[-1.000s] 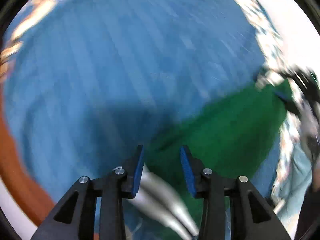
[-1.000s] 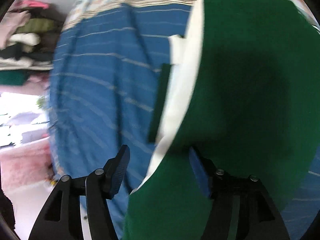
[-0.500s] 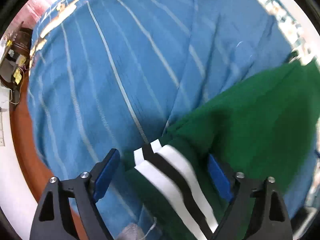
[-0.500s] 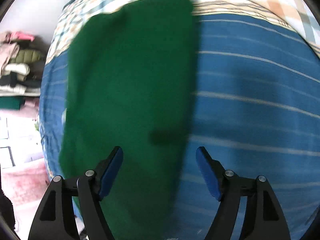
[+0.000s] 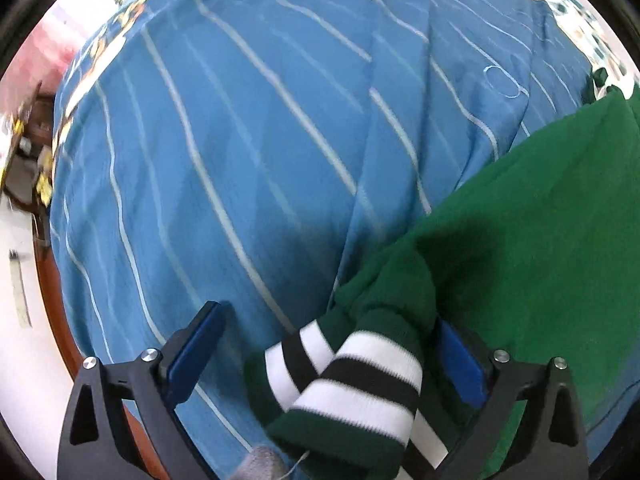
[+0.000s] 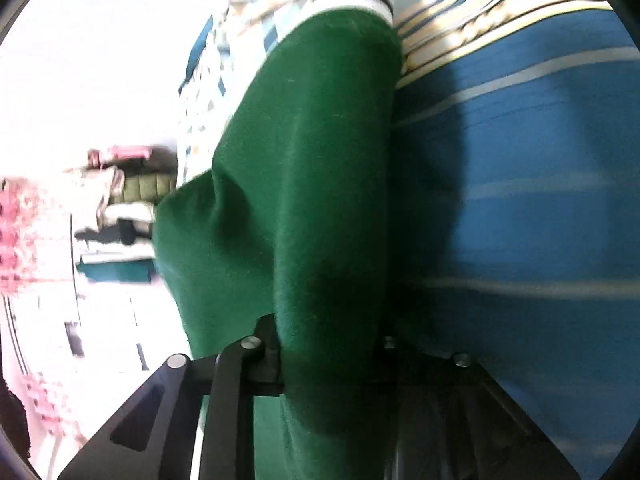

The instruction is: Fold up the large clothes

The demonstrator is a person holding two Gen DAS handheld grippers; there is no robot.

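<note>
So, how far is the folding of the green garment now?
Early stage, I think. Done: the green sweater lies spread on the blue striped bedcover. In hand: the right tool looks closed on green fabric, while the left tool is open around the striped cuff. Left: no neat folded shape is visible, so the folds probably remain.

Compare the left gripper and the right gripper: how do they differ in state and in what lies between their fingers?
The left gripper stands open, with the striped cuff loose between its fingers; the right gripper is closed on the green garment. The left looks down on the blue striped bedspread; the right carries cloth that hangs lifted. Both have black frames.
</note>
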